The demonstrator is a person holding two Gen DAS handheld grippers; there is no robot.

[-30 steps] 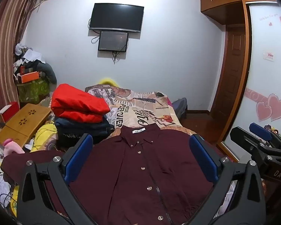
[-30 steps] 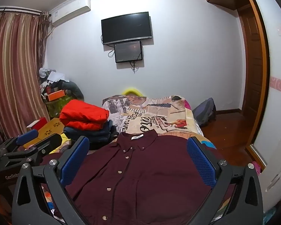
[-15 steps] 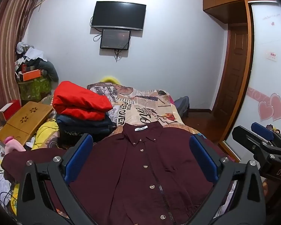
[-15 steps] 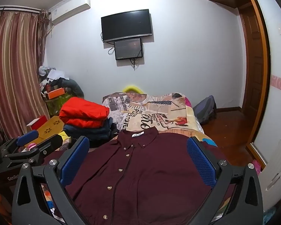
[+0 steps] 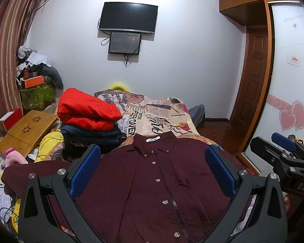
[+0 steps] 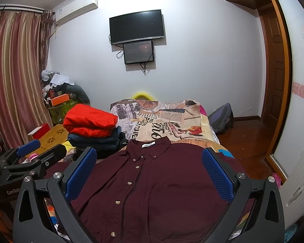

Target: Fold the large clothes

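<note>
Shirt (image 5: pixel 152 184), dark maroon, lies flat and buttoned on the bed (image 5: pixel 156 119), collar toward the far wall, in the left wrist view. Above it the left gripper (image 5: pixel 152 172) has its fingers wide apart and holds nothing. A folded red garment (image 5: pixel 87 111) tops a pile at the left.

From the right wrist view, the right gripper (image 6: pixel 149 171) is also spread wide and empty over the shirt (image 6: pixel 162 186).
</note>
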